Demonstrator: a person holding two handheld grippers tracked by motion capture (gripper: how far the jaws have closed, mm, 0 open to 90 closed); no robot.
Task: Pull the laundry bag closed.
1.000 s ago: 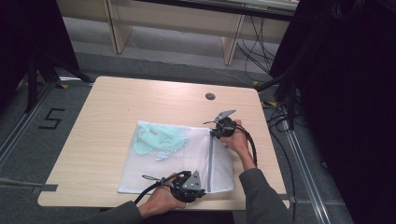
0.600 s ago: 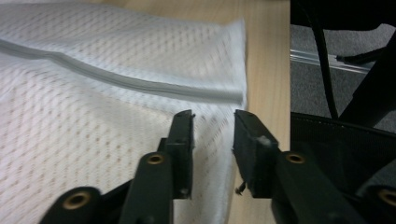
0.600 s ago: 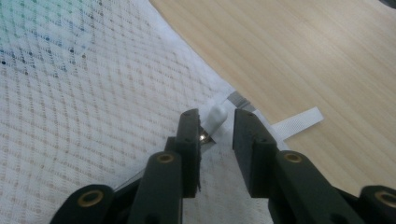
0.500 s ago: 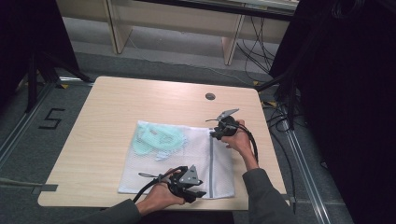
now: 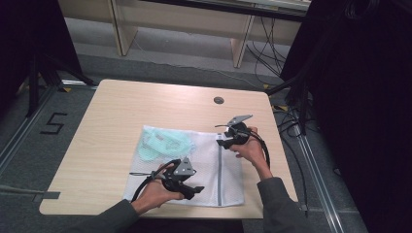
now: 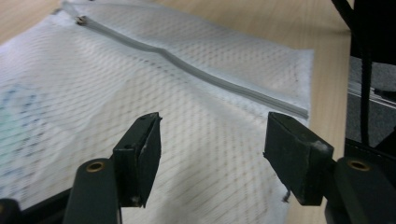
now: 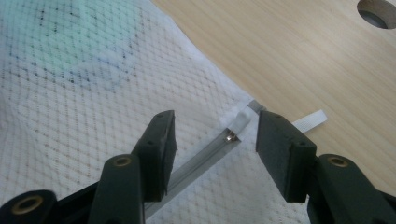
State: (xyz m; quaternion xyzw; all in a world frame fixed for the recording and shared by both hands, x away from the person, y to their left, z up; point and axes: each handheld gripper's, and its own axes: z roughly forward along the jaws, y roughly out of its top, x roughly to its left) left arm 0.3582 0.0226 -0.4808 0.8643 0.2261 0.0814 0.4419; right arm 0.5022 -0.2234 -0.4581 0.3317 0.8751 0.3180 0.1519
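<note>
Both grippers, left [image 6: 212,158] and right [image 7: 215,140], have just been opening, nothing pinched; we lift clear of the zipped mesh bag [image 5: 204,170] without snagging it.

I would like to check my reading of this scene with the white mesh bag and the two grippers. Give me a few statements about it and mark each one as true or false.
1. The mesh bag lies flat on the table. True.
2. The zipper of the bag is wide open. False: it looks closed along its whole length, with the zipper pull at the end near the right gripper.
3. Something pale green shows through the mesh. True.
4. The left gripper clamps the bag's fabric. False: its jaws have just been opening and stand apart above the mesh, nothing pressed between them.
5. The right gripper is shut on the zipper pull. False: its jaws have just been opening and stand apart on either side of the pull.
</note>
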